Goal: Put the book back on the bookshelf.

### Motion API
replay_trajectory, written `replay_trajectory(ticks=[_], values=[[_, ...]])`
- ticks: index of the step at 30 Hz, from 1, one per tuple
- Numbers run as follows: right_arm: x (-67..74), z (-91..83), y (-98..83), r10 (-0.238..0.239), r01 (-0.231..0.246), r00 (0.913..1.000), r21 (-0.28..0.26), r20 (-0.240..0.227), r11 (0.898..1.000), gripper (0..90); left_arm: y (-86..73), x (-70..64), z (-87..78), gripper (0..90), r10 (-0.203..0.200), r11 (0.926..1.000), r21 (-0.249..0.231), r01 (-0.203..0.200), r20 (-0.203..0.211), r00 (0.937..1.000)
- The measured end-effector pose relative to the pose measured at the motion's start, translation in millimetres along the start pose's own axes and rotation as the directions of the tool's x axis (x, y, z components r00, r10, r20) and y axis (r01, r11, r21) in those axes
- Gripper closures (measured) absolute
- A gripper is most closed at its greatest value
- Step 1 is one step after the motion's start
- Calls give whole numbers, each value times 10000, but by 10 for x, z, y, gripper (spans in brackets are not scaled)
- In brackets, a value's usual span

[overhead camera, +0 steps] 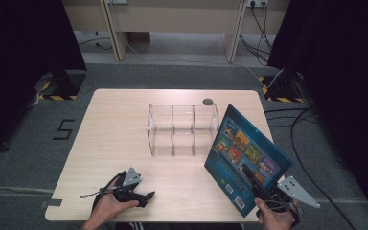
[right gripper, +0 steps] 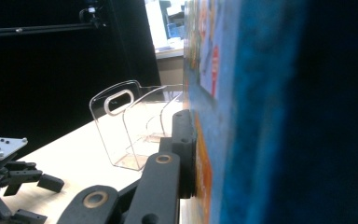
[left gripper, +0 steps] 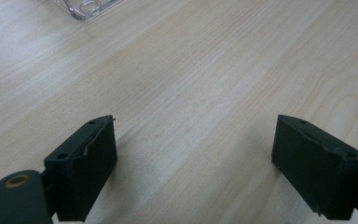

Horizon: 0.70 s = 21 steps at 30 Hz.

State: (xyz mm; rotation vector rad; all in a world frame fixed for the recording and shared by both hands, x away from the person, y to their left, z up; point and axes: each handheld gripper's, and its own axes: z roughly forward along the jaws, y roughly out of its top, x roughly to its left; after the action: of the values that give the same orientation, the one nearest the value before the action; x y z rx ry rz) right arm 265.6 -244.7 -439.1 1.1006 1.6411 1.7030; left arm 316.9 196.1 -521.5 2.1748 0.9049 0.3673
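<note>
A blue picture book [overhead camera: 247, 155] with a colourful cover stands tilted above the table's right front corner. My right gripper [overhead camera: 250, 178] is shut on its lower edge. In the right gripper view the book [right gripper: 261, 116] is very close, one black jaw presses on its cover, and the other jaw is hidden behind it. A clear acrylic rack [overhead camera: 182, 129] with three slots stands mid-table, left of the book. My left gripper [overhead camera: 148, 195] rests on the table near the front edge, pointing right. Its jaws stand wide apart over bare wood [left gripper: 196, 163].
The light wooden table [overhead camera: 120, 124] has a small dark round disc [overhead camera: 207, 101] at its far edge behind the rack. A corner of the rack [left gripper: 86, 7] shows beyond the left gripper. Black curtains flank both sides, and cables lie on the floor at right.
</note>
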Motion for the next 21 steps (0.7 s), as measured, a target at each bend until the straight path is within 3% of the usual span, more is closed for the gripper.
replay_trajectory(ticks=[5,12,17,21], values=[[56,31,55,-498,498,9988,-25,41,9988,831,0,-1,1,127,-13,10000,-14,13,1,10000],[101,133,145,-463,466,9987,-134,218,9988,832,0,-1,3,127,-17,10000,-33,17,0,10000],[130,312,243,-684,693,9970,-244,353,9973,832,1,-1,3,127,-11,10000,-23,11,3,10000],[120,438,253,-541,552,9976,-233,425,9982,832,-1,0,2,127,-8,10000,-25,8,4,10000]])
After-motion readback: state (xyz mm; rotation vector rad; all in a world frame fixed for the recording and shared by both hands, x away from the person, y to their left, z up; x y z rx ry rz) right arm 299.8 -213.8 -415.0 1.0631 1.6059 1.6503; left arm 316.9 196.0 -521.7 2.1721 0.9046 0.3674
